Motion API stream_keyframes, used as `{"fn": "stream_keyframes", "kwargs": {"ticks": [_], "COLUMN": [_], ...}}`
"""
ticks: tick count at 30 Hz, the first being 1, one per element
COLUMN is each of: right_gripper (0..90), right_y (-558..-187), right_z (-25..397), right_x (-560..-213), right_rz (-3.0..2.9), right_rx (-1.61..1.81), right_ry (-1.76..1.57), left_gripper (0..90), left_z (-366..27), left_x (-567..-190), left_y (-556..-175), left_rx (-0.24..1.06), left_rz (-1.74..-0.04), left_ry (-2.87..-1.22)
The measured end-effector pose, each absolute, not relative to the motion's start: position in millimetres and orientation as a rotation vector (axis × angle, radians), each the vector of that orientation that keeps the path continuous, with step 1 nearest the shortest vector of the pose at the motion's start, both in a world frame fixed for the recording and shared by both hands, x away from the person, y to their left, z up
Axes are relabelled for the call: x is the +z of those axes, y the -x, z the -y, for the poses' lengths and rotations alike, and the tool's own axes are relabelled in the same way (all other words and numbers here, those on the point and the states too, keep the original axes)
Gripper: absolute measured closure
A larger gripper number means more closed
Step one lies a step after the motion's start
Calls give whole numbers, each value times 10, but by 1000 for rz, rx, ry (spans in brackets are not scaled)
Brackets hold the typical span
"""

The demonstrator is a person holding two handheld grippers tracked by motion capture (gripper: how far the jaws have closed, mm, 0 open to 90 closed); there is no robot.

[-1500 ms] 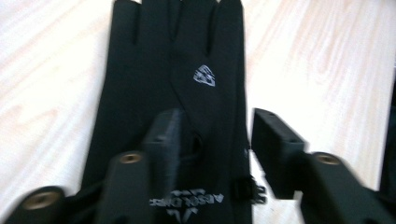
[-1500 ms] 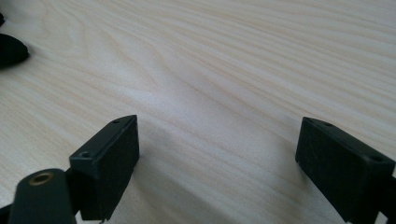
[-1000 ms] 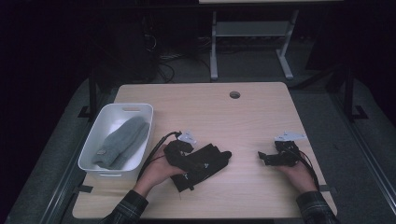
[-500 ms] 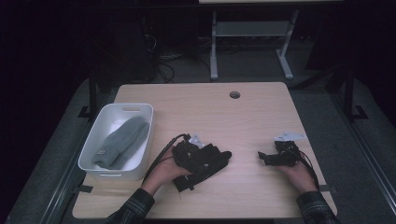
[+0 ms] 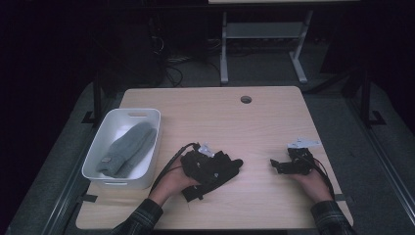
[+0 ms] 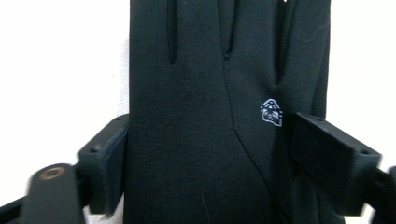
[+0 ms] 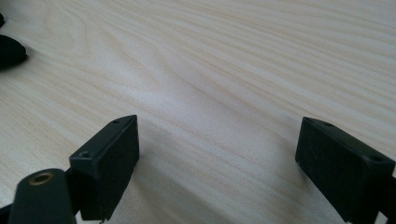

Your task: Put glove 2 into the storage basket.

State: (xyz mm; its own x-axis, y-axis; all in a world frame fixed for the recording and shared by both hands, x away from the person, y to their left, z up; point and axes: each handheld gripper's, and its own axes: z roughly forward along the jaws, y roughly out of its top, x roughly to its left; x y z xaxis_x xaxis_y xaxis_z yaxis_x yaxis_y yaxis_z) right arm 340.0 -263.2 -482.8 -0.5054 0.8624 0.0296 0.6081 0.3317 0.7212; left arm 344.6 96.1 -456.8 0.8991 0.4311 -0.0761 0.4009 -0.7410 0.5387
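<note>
Lying near the front edge of the table [image 5: 274, 122], left of its middle, the black glove [image 6: 219, 121] sat between the left gripper's [image 6: 205, 163] jaws, which flanked its palm, though whether they pinched the cloth could not be told; its fingertips were cut off in the left gripper view. The right gripper [image 7: 217, 168], toward the front right corner, had its jaws wide apart over bare wood. A white bin [image 5: 105, 134] at the left edge held a grey glove [image 5: 127, 149].
</note>
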Motion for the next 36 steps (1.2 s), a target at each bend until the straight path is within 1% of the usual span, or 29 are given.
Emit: {"fn": "stream_keyframes", "kwargs": {"ticks": [4, 12, 16, 19, 22, 25, 36], "right_gripper": [133, 132, 133, 133, 133, 133, 133], "right_y": [-3398, -3397, -3397, -3397, -3397, -3397, -3394], "right_z": [2631, 2630, 2630, 2628, 2628, 2628, 2626], "right_x": [-4828, -4828, -4828, -4828, -4828, -4828, -4828], "right_rz": [-2244, -2246, -2246, -2247, -2247, -2248, -2250], "right_rx": [979, 979, 978, 979, 979, 979, 977], "right_ry": [-1304, -1302, -1302, -1302, -1302, -1303, -1300], "left_gripper": [245, 545, 625, 662, 677, 685, 689], "left_z": [-967, -986, -979, -974, -977, -996, -1096], "left_x": [-4553, -4518, -4504, -4489, -4470, -4453, -4197], "left_y": [-3434, -3421, -3421, -3417, -3428, -3447, -3432], "left_rx": [74, -13, -33, -37, -51, -87, -84], "left_rz": [-583, -556, -563, -570, -583, -617, -685], "left_ry": [-2505, -2490, -2495, -2494, -2493, -2470, -2423]}}
